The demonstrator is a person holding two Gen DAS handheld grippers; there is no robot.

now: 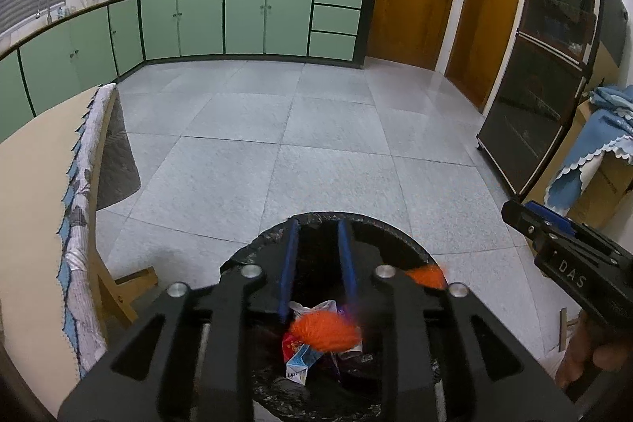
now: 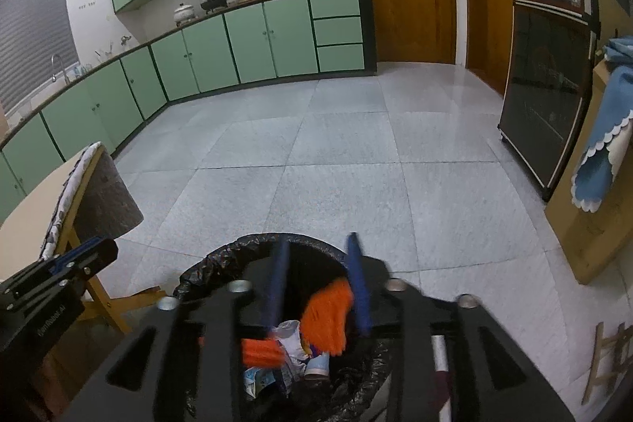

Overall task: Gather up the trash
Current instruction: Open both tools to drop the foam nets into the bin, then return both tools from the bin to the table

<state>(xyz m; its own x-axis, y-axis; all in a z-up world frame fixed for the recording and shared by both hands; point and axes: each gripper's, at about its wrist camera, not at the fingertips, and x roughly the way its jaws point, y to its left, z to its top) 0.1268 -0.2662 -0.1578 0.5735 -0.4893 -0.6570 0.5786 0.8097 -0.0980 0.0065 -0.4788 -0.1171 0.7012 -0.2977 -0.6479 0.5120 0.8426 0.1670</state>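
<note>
A wooden-legged table (image 1: 35,161) with a patterned cloth edge stands at nine o'clock of the black-lined trash bin (image 1: 395,244), green base cabinets (image 1: 245,14) run along the far wall at twelve, and a dark glass-door cabinet (image 1: 542,66) sits at two. Nothing blocks the bin mouth. Inside, crumpled wrappers (image 1: 300,358) lie under fuzzy orange pieces (image 1: 324,333), one blurred at the rim. The left gripper (image 1: 316,224) hangs over the bin, fingers apart and empty. The right gripper (image 2: 318,240) is likewise spread, an orange piece (image 2: 326,315) blurred between its fingers, untouched as far as shows
</note>
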